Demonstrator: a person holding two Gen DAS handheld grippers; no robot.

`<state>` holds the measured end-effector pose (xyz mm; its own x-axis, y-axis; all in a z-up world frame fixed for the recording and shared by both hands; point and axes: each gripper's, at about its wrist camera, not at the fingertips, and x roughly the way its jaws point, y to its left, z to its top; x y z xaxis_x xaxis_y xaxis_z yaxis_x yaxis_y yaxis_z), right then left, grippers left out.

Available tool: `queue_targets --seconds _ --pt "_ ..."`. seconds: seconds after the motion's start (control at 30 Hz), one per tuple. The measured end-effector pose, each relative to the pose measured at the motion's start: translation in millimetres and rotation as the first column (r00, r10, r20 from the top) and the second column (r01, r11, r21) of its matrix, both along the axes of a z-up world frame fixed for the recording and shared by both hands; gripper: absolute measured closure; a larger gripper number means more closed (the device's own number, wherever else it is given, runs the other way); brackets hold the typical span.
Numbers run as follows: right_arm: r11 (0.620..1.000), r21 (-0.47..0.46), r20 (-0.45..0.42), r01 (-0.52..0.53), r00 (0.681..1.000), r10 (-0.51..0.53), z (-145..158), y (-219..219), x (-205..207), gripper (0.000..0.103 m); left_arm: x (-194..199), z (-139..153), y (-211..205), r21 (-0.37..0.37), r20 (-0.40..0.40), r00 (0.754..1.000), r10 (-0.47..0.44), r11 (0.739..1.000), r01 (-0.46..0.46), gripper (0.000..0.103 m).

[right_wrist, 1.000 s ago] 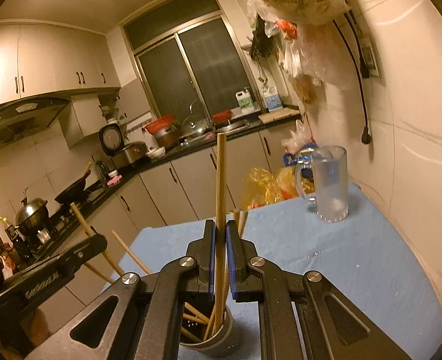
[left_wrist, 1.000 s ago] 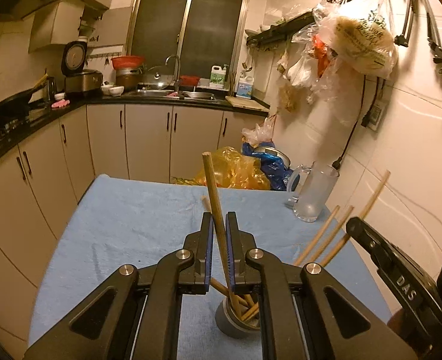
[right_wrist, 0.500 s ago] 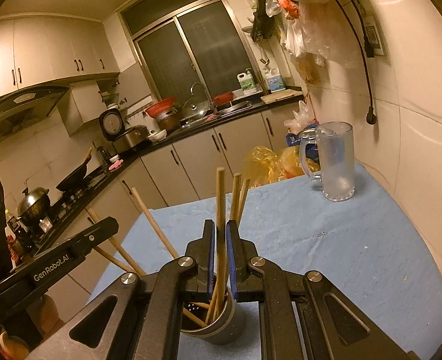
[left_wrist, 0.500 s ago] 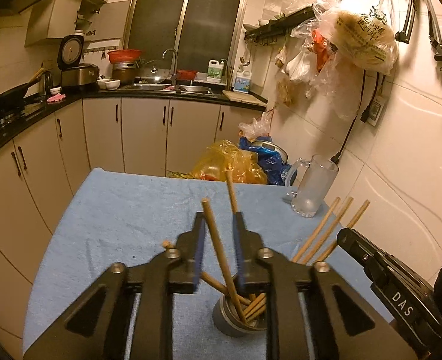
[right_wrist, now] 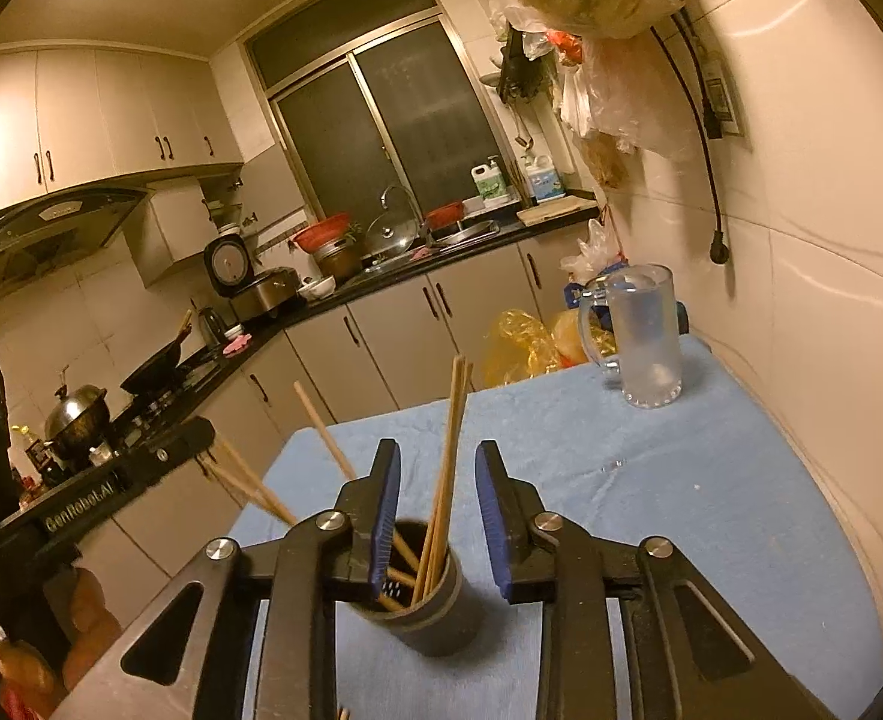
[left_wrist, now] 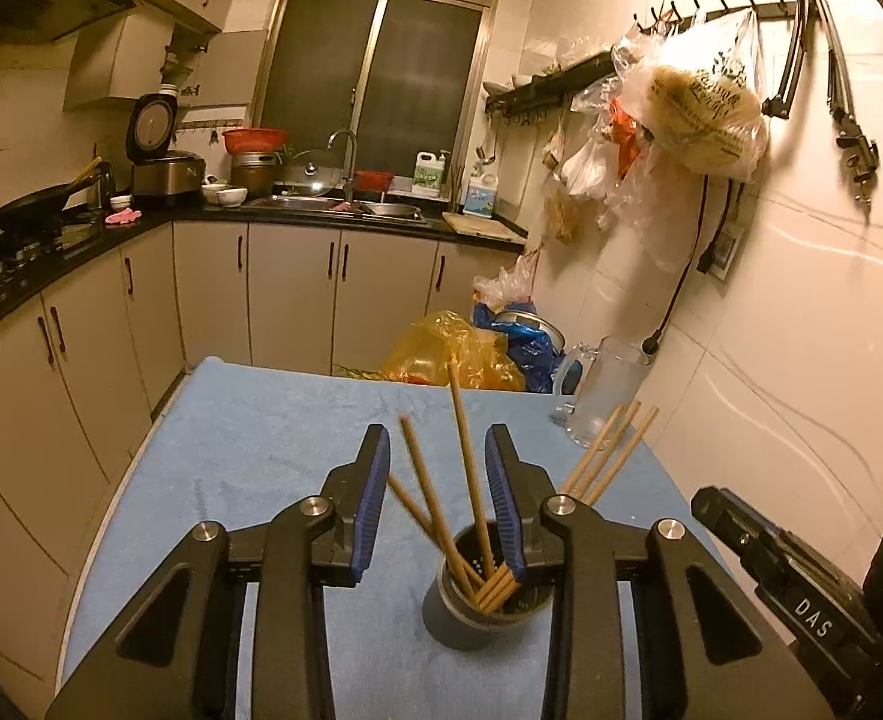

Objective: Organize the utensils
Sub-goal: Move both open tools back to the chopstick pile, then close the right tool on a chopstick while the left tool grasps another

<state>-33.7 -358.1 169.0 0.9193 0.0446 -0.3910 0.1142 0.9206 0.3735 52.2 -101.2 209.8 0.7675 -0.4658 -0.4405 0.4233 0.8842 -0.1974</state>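
Room: kitchen, cabinets and sink beyond both grippers.
Surface: blue cloth (left_wrist: 249,456) beneath them.
Writing: "DAS" on right gripper (right_wrist: 438,471); "GenRobot.AI" on left gripper (left_wrist: 438,456).
Jaws: both just opening, partly apart, gripping nothing.
Chopsticks (left_wrist: 468,480): standing in grey cup (right_wrist: 435,618) below fingertips.

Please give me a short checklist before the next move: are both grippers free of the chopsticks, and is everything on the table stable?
1. Left gripper released: ok. Its jaws have just been opening; chopsticks stand between them, pads not pressing.
2. Right gripper released: ok. Its jaws have just been opening; chopsticks between them, untouched.
3. Chopsticks seated in the grey holder: ok, all lean inside it.
4. Holder upright on the blue cloth: ok.
5. Glass mug clear of both grippers: ok, it stands far back near the wall.
6. More utensils left to sort: cannot tell.
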Motion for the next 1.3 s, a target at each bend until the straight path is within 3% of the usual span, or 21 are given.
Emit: queue_targets --seconds 0.03,0.1,0.23,0.43,0.57,0.7,0.93,1.3 --pt "1.0 -0.001 -0.002 -0.003 1.0 0.003 -2 2 -6 0.073 -6 -1 4 -0.003 -0.001 1.0 0.003 1.0 -0.003 0.07" --pt "1.0 0.0 -0.01 -0.013 1.0 0.013 -6 7 -15 0.071 -18 -5 13 0.0 -0.001 1.0 0.015 1.0 -0.015 0.058" --pt "0.999 0.009 -0.045 -0.043 0.998 0.043 -26 18 -34 0.065 -44 -29 34 0.032 -0.018 0.999 0.05 0.998 -0.05 0.054" --pt "0.99 0.055 -0.185 -0.128 0.973 0.136 -80 44 -52 0.065 -75 -102 70 0.068 -0.173 0.982 0.076 0.996 -0.065 0.053" --pt "0.978 0.079 -0.291 -0.194 0.934 0.209 -114 65 -55 0.065 -84 -154 94 0.081 -0.293 0.951 0.099 0.994 -0.079 0.053" --pt "0.969 0.097 -0.332 -0.229 0.91 0.248 -129 82 -57 0.071 -88 -177 107 0.095 -0.329 0.936 0.126 0.99 -0.099 0.053" --pt "0.961 0.08 -0.37 -0.265 0.887 0.275 -140 104 -58 0.075 -95 -184 123 0.014 -0.358 0.929 0.097 0.995 -0.098 0.053" --pt "0.94 0.026 -0.441 -0.34 0.84 0.317 -154 139 -52 0.087 -92 -176 113 0.017 -0.343 0.936 0.079 0.997 -0.078 0.053"
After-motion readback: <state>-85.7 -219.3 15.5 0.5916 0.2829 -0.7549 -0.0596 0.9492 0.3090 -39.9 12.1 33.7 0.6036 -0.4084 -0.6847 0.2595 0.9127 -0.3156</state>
